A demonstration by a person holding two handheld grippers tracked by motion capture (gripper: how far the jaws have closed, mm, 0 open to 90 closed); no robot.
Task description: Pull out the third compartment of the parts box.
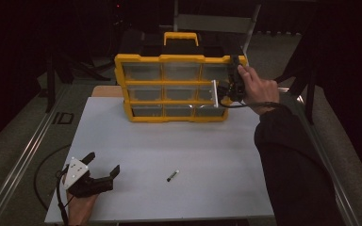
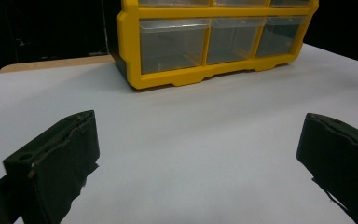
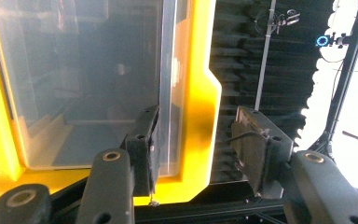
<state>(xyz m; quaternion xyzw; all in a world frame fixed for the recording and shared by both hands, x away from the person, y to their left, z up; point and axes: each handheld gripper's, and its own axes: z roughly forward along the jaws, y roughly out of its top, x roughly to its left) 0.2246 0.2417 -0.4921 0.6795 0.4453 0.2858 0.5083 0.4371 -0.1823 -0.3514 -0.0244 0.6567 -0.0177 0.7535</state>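
A yellow organizer (image 1: 169, 59) with clear drawers stands upright at the far side of the white table (image 1: 193, 146). The right-hand drawer of its middle row (image 1: 214, 93) is pulled out a little. My right gripper (image 1: 227, 89) is at that drawer, held in a hand from the right. In the right gripper view its jaws (image 3: 196, 116) stand apart around the clear drawer's front edge (image 3: 170, 70) and the yellow frame (image 3: 200, 93); one pad lies by the drawer and the other is clear of the frame. My left gripper (image 1: 104, 162) rests open at the near left corner, nothing between its jaws (image 2: 200, 121).
A small dark screw-like piece (image 1: 173, 175) lies on the table near the front middle. The organizer's bottom row of drawers (image 2: 172, 44) faces my left gripper across bare tabletop. A sleeved forearm (image 1: 287, 155) reaches along the table's right side. Dark surroundings lie beyond the table.
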